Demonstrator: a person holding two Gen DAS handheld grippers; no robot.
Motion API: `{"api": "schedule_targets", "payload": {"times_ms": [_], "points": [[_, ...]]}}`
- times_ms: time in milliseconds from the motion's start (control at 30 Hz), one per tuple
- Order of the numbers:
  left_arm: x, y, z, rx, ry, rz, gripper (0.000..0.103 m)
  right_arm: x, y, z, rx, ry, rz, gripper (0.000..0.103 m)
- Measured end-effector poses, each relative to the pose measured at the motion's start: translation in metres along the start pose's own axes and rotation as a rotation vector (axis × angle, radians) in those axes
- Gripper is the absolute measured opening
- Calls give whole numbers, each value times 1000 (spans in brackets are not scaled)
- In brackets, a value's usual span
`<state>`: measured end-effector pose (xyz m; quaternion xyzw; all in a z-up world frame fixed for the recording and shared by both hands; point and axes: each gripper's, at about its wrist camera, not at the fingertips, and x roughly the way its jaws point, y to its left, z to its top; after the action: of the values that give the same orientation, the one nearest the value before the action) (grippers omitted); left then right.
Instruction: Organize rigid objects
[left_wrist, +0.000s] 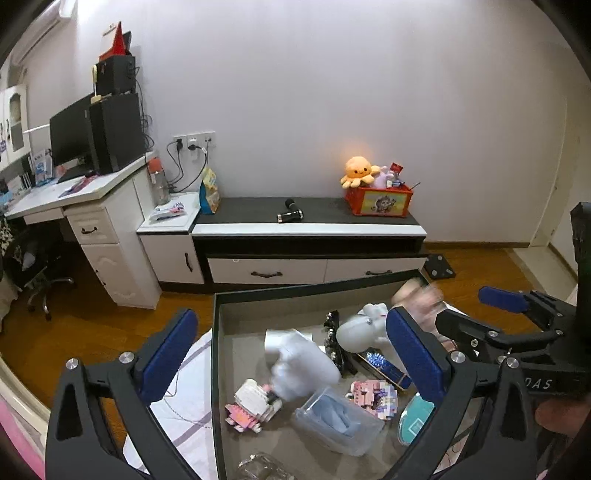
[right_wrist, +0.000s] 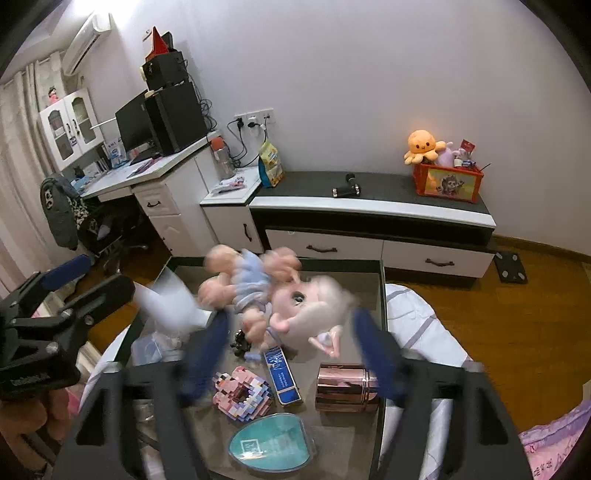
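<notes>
From my left wrist view, my left tool (left_wrist: 291, 354) stands wide open with nothing between its blue pads, poised over the dark-rimmed open box (left_wrist: 314, 286) that sits on the bed. Inside I see a blurred white cloth-like bundle (left_wrist: 301, 363), a white plush toy (left_wrist: 360, 326), a pink-and-white block figure (left_wrist: 251, 404), a clear plastic case with blue contents (left_wrist: 338, 421), a pink pixel-block model (left_wrist: 373, 393) and a teal heart-shaped tin (left_wrist: 415, 417); the right tool (left_wrist: 491, 317) comes in from the right, its jaws also apart. From my right wrist view, my right tool (right_wrist: 291, 354) is open and grips nothing, its pads smeared by blur. Ahead of it a doll in a pale blue dress with a big pink head (right_wrist: 277, 295) is blurred, over the box's far half; whether it is resting on anything I cannot tell. Nearer lie a blue rectangular pack (right_wrist: 282, 374), a rose-gold metallic cylinder (right_wrist: 345, 387), the pixel-block model (right_wrist: 243, 397) and the teal tin (right_wrist: 271, 445). My judgement is that the sorting is at an early stage. To do it well I would let the blur settle, pick one hard item with free sides, such as the cylinder, straddle it squarely, and keep the soft toys out of the jaws.
</notes>
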<state>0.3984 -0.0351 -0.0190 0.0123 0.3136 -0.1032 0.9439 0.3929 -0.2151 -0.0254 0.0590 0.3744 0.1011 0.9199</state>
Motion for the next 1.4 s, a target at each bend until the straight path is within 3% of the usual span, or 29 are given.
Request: {"api": "schedule_targets", "payload": {"times_ms": [100, 867, 1400], "points": [[-10, 4, -5, -12, -12, 7, 103, -6, 1, -3, 8, -3, -3, 103], [-134, 8, -66, -82, -79, 18, 103, -110, 39, -52, 31, -89, -10, 103], [-249, -24, -126, -72, -145, 60, 103, -217, 59, -125, -3, -166, -84, 103]]}}
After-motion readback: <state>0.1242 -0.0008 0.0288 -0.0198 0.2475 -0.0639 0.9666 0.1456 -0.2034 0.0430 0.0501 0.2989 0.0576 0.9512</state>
